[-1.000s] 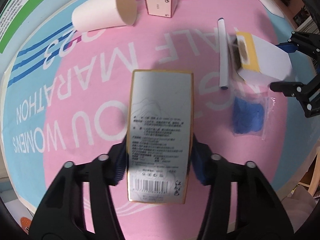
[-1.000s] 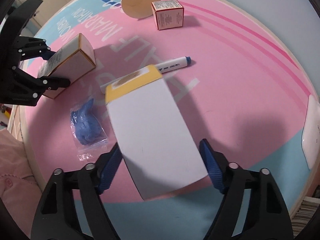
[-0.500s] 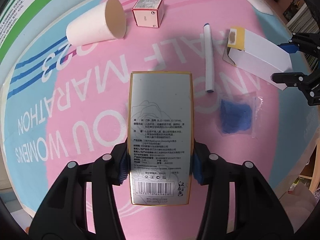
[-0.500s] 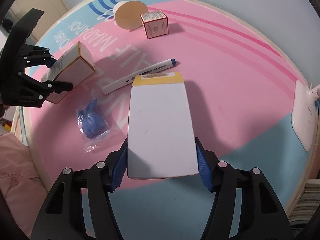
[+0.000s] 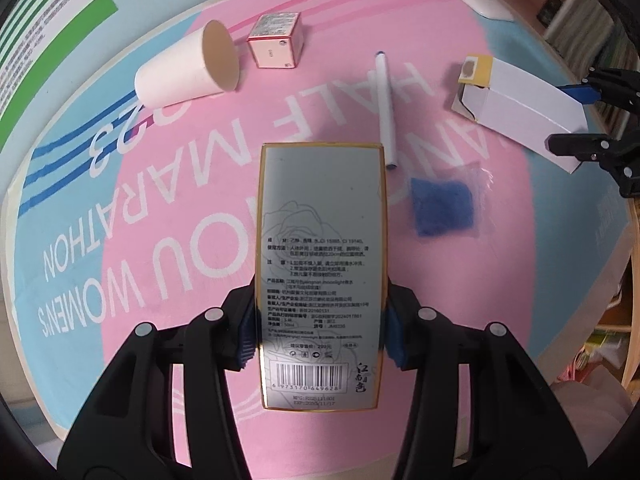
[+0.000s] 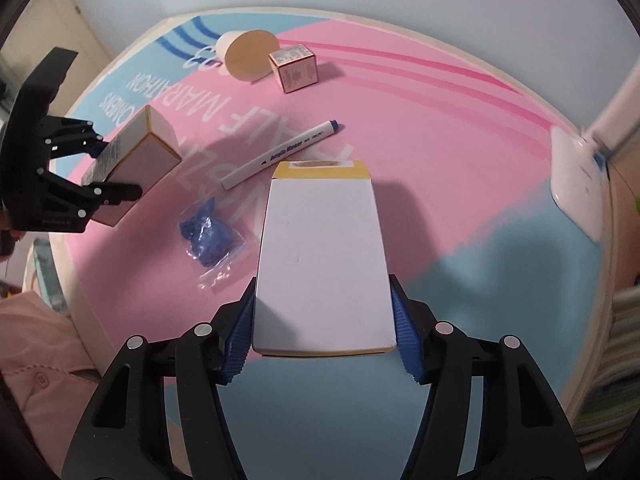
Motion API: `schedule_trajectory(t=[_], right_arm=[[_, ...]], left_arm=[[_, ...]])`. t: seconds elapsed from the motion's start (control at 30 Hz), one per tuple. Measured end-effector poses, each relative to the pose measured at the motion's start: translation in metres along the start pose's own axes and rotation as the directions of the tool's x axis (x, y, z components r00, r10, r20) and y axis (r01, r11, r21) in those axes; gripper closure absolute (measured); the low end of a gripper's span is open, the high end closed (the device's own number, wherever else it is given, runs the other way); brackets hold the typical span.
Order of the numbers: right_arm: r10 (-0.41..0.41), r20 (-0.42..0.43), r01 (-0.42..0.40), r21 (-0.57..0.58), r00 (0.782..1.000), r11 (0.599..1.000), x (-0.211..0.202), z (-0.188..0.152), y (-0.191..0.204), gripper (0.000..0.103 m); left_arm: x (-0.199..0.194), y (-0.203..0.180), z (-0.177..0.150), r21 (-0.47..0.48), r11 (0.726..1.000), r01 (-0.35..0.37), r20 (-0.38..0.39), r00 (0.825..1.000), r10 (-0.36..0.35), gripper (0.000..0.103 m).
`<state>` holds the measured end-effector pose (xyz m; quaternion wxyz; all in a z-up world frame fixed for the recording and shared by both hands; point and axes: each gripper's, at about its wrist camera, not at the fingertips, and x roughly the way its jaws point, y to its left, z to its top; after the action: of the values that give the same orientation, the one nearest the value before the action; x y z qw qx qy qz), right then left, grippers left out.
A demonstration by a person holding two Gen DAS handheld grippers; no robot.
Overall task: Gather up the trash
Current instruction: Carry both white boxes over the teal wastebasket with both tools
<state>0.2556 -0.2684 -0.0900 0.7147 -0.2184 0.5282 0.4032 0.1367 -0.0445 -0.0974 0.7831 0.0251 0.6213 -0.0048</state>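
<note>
Clamping a silver carton, left hand-held gripper, right hand-held gripper gripping a white box, both boxes' undersides hidden

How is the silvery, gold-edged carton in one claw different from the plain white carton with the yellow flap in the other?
The silvery gold-edged carton carries printed text, a rose outline and a barcode; the plain white carton with the yellow flap has a blank face. The silvery carton looks narrower; the white one is broader. The silvery carton's far end is shut, while the white carton's yellow flap stands open. Both are long cardboard boxes, each clamped by a gripper, left gripper and right gripper, above the pink mat.
</note>
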Motion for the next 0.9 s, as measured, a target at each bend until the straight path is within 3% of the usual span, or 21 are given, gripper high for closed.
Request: schedule_trajectory(t=[0.27, 0.5, 0.67, 0.8, 0.9], right_arm=[[-0.074, 0.021, 0.071, 0.123, 0.997, 0.990, -0.023, -0.033, 0.022, 0.042], [-0.181, 0.026, 0.165, 0.292, 0.983, 0.942, -0.042, -0.064, 0.063, 0.042], [-0.242, 0.030, 0.208, 0.414, 0.970, 0.886, -0.057, -0.091, 0.105, 0.042], [-0.274, 0.034, 0.214, 0.533, 0.961, 0.818, -0.070, -0.124, 0.136, 0.042], [-0.303, 0.016, 0.235, 0.592, 0.953, 0.771, -0.080, -0.153, 0.162, 0.042]], left_arm=[[-0.010, -0.008, -0.020, 0.123, 0.992, 0.030, 0.032, 0.999, -0.035, 0.056], [-0.021, -0.010, -0.046, 0.303, 0.950, 0.077, 0.041, 0.995, -0.094, 0.056], [-0.030, -0.019, -0.066, 0.460, 0.882, 0.107, 0.045, 0.989, -0.143, 0.056], [-0.034, -0.034, -0.082, 0.571, 0.811, 0.129, 0.024, 0.985, -0.173, 0.056], [-0.037, -0.057, -0.097, 0.653, 0.741, 0.154, -0.002, 0.979, -0.202, 0.056]])
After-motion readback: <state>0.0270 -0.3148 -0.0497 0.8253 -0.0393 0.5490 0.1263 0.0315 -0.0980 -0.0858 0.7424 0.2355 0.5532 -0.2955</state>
